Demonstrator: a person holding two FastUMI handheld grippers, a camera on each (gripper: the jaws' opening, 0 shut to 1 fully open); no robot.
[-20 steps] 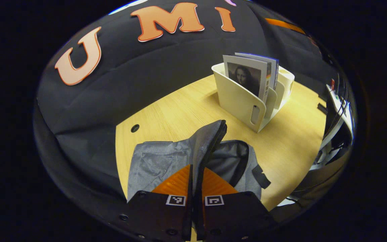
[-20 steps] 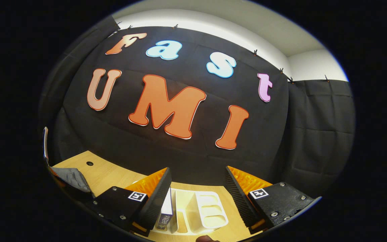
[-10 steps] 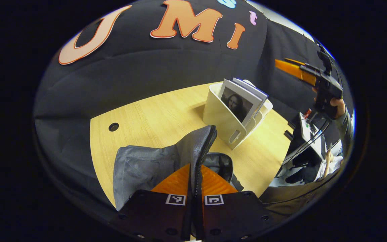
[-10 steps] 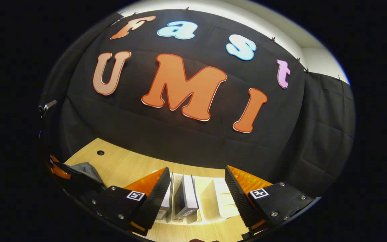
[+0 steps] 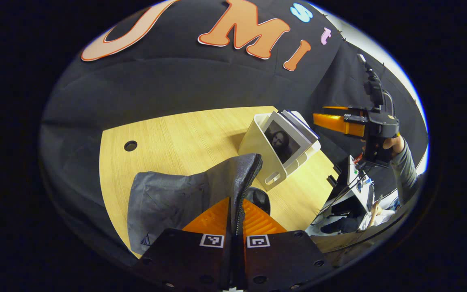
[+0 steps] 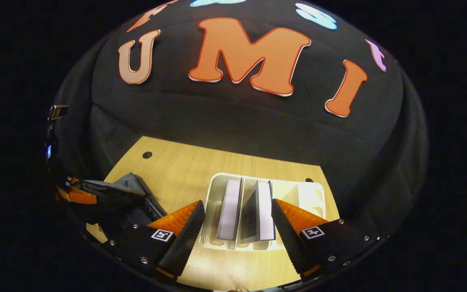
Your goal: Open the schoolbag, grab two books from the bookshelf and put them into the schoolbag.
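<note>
In the left gripper view my left gripper (image 5: 235, 211) is shut on the zipper edge of the grey schoolbag (image 5: 176, 198) and holds that flap up off the wooden table (image 5: 185, 134). Behind the bag stands the cream bookshelf (image 5: 266, 158) with two books (image 5: 286, 136) upright in it. Farther right, a hand holds my right gripper (image 5: 339, 121) in the air above the bookshelf. In the right gripper view my right gripper (image 6: 237, 221) is open, looking down on the bookshelf (image 6: 217, 190). The two books (image 6: 230, 207) stand between its fingers, untouched. The schoolbag (image 6: 130, 194) lies at the left.
The table (image 6: 185, 166) has a round cable hole (image 5: 130, 145) near its back left corner. A desk with cables and equipment (image 5: 353, 190) stands past the table's right edge. The black cloth wall runs close behind the table.
My right gripper has tilted down and come over the bookshelf, so both books now stand between its open fingers. My left gripper has kept its hold on the bag's flap while swinging left.
</note>
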